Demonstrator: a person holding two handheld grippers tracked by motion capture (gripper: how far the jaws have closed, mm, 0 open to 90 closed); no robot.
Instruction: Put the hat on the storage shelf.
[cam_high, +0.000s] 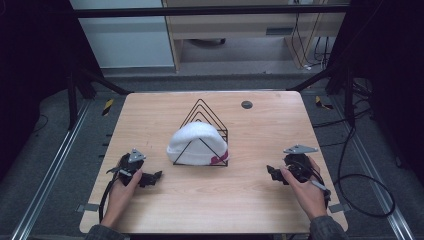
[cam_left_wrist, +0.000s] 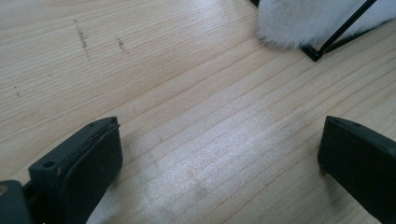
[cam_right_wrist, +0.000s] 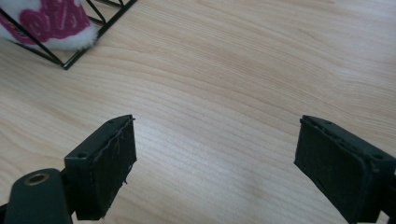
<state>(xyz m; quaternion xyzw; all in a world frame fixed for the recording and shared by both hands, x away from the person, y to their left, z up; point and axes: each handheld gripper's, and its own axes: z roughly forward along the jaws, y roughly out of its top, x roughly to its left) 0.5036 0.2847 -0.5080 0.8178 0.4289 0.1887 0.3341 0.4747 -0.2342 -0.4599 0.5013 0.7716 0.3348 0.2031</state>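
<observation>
- Left gripper (cam_high: 150, 178): it rests on the table (cam_high: 210, 210) to the left of the wire rack (cam_high: 202, 131) and a little toward the person, jaws spread wide with bare wood between them; probably parked low so it can slide in at the hat.
- White hat (cam_high: 197, 142): this fluffy cap sits wedged among the rack's triangular black frames (they likely keep it upright), with a magenta pattern (cam_right_wrist: 58, 21) on its right edge; possibly writing, too blurred to read.
- Right gripper (cam_high: 273, 173): it lies right of the rack, well apart, its 2 jaws wide and holding nothing.
</observation>
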